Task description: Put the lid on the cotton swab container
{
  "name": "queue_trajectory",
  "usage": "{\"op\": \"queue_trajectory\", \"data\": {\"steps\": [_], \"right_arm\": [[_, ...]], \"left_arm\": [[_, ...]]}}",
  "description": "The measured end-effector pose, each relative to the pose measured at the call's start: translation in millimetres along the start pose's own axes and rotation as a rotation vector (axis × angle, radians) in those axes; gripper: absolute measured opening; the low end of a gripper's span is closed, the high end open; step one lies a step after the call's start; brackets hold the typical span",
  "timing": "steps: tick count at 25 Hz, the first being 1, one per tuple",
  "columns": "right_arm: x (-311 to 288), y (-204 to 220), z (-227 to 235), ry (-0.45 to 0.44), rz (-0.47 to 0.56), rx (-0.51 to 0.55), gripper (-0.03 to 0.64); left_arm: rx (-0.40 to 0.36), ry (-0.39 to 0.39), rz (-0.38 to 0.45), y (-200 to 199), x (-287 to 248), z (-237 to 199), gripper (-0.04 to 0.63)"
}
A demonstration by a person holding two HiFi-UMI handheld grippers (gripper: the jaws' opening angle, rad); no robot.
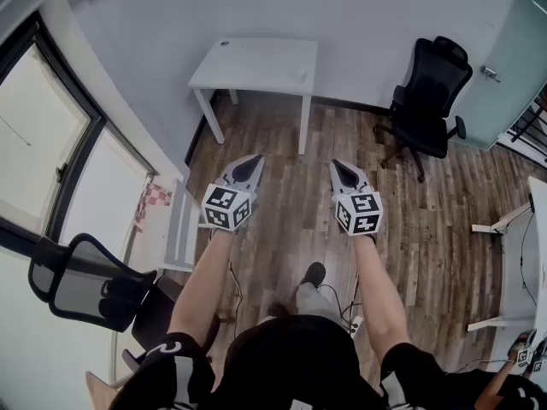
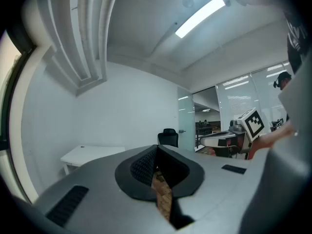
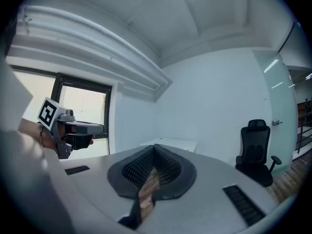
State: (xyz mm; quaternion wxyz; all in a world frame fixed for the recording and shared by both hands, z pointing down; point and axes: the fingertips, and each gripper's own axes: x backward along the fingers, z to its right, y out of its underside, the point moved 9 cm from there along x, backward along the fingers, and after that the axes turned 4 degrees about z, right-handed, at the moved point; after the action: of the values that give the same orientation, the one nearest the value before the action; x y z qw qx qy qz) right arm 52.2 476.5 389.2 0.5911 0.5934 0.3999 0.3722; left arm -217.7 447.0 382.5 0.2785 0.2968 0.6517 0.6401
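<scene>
No cotton swab container or lid can be made out in any view. My left gripper (image 1: 250,162) and right gripper (image 1: 339,167) are held side by side at waist height over the wooden floor, both level and aimed at a white table (image 1: 256,62). In the left gripper view the left gripper (image 2: 157,147) has its jaw tips meeting, with nothing between them. The right gripper (image 3: 155,146) looks the same in its own view, shut and empty. Two small objects lie on the table, a pale one (image 1: 297,73) and a dark one (image 1: 224,43), too small to identify.
A black office chair (image 1: 432,101) stands right of the table, by a glass door. A mesh-backed chair (image 1: 85,280) is at my lower left beside the window wall. Part of another white desk (image 1: 534,229) shows at the right edge. Cables trail by my feet.
</scene>
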Motion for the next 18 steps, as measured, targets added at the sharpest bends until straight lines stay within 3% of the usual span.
{"op": "queue_trajectory", "data": {"steps": [18], "right_arm": [[-71,-3,76,-0.034,0.006,0.009,0.014]], "left_arm": [[-0.016,0.014,-0.024,-3,-101,-24,0.025]]}}
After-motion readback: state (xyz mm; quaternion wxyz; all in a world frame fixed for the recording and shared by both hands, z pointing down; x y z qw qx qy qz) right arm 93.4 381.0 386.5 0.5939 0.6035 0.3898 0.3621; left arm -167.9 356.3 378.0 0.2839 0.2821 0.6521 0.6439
